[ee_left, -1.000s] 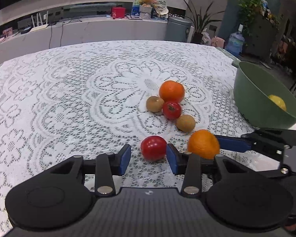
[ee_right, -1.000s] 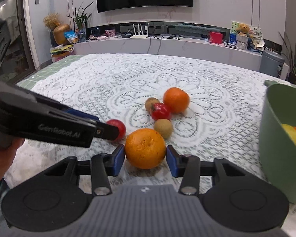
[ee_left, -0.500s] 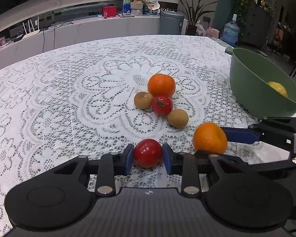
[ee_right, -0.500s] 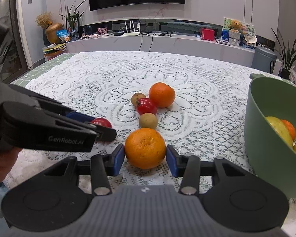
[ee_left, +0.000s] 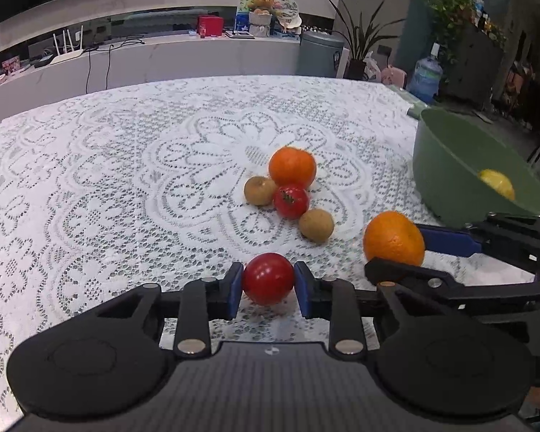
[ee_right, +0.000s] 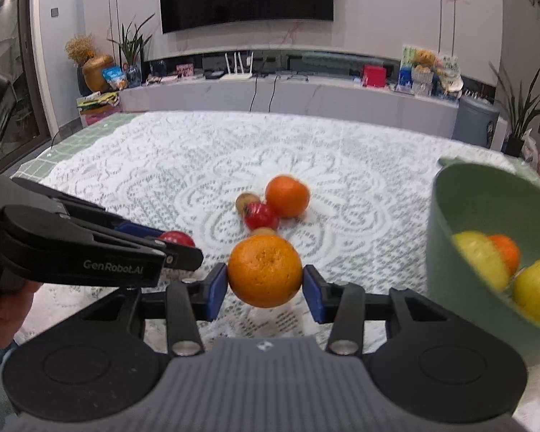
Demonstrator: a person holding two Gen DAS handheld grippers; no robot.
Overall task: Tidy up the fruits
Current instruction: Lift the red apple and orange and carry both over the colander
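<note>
My left gripper is shut on a red tomato just above the lace cloth. In the right wrist view my right gripper is shut on a large orange, held slightly off the table. That same orange shows at the right of the left wrist view. A green bowl at the right holds yellow fruit and an orange one. A cluster stays mid-table: an orange, a red tomato and two brown kiwis.
White lace tablecloth covers the round table. A person's hand holds the left gripper at the left edge. Beyond the table are a long cabinet, a grey bin and potted plants.
My left gripper's jaws closed onto the red tomato. My right gripper lifted the orange a little and drifted toward the green bowl, which now looms larger at the right.
</note>
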